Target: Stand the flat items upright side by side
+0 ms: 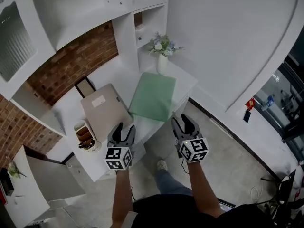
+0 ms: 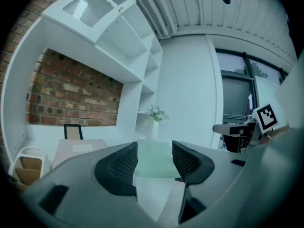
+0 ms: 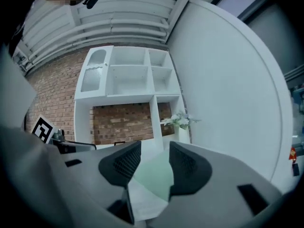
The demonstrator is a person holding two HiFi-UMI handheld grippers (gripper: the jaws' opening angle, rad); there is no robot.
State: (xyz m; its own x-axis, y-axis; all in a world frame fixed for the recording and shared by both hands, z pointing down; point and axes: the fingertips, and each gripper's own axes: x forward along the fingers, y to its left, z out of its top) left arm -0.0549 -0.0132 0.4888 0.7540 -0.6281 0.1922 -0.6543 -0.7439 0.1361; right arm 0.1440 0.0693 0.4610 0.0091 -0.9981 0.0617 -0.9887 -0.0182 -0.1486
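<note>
You hold the left gripper [image 1: 124, 128] and right gripper [image 1: 182, 122] level, just short of the desk [image 1: 189, 82], jaws parted and empty, probably ready to catch an edge, since the beige folder [image 1: 105, 109] and green folder [image 1: 153, 96] both lie flat there, side by side, neither yet upright.

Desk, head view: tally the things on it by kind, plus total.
Flat items: 2 (beige item, green item)
Vase with flowers: 1
Pen holder: 1
Black frame: 1
Total: 5
</note>
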